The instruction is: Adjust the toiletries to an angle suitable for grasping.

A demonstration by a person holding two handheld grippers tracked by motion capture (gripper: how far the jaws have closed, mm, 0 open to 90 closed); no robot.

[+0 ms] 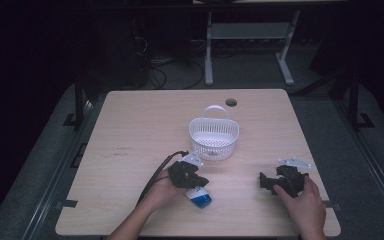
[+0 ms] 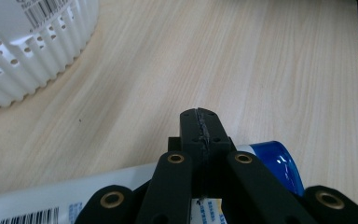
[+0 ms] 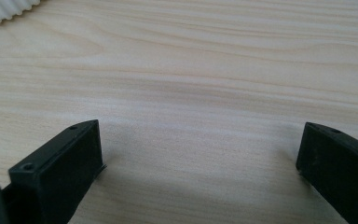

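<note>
The left gripper (image 1: 192,181) is hovering over a white tube with a blue cap (image 1: 199,197), which is lying flat on the wooden table (image 1: 130,150) near its front edge, in front of the white slotted basket (image 1: 213,135). In the left gripper view the two black jaws are pressing flat against each other, tip to tip, with nothing between them. The tube (image 2: 51,200) is passing beneath them rather than between them, its blue cap (image 2: 279,163) peeking out just to the right of the closed tips. Whether the jaws are touching the tube cannot be told. The basket (image 2: 32,56) is standing at the upper left of that view, apart from the jaws, with a barcode label on its underside or wall.

The right gripper (image 1: 275,182) is resting low at the right side of the table, well apart from the tube and the basket, with the person's hand (image 1: 307,200) wrapping around it. In the right gripper view its fingers (image 3: 65,163) are standing wide apart, grasping nothing, with bare wood (image 3: 200,116) lying between them.
</note>
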